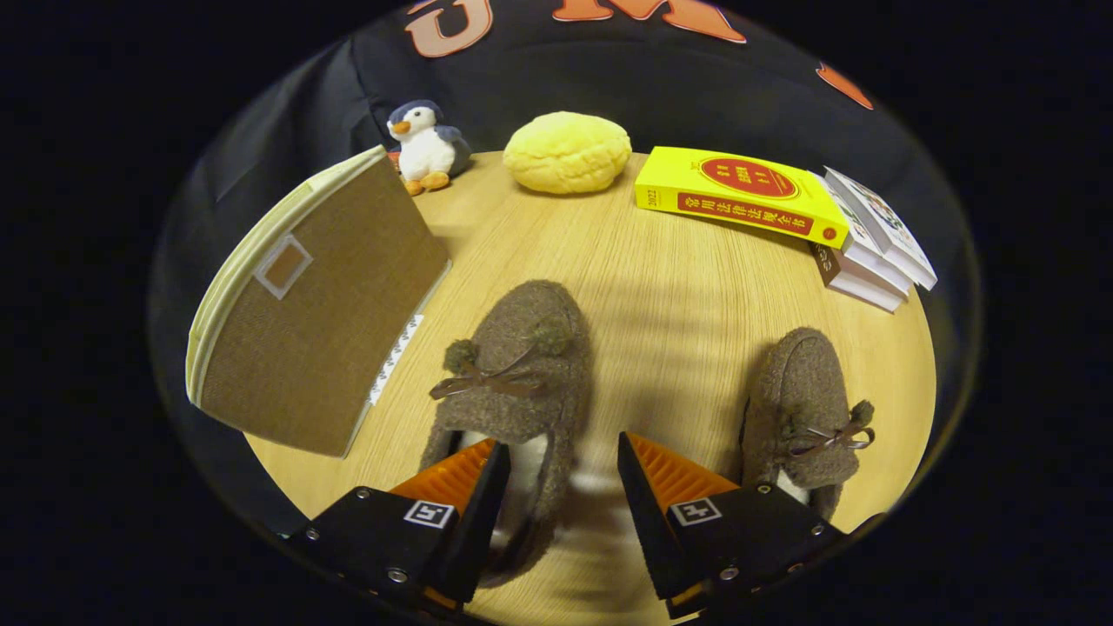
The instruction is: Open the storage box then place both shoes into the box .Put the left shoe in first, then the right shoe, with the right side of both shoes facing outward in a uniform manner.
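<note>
Tongs [563,474] gape open, one finger hiding the left shoe's [513,382] heel.

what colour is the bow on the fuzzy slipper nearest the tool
Brown ribbon bow on the brown fuzzy slipper, gripper view.

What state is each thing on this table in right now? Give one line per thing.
Storage box: shut, flap closed.
Left slipper: upright on the table, one gripper finger over its opening.
Right slipper: upright on the table, untouched.
Gripper: open, holding nothing.
Yellow book: closed, lying flat.
Toy penguin: standing upright.
</note>
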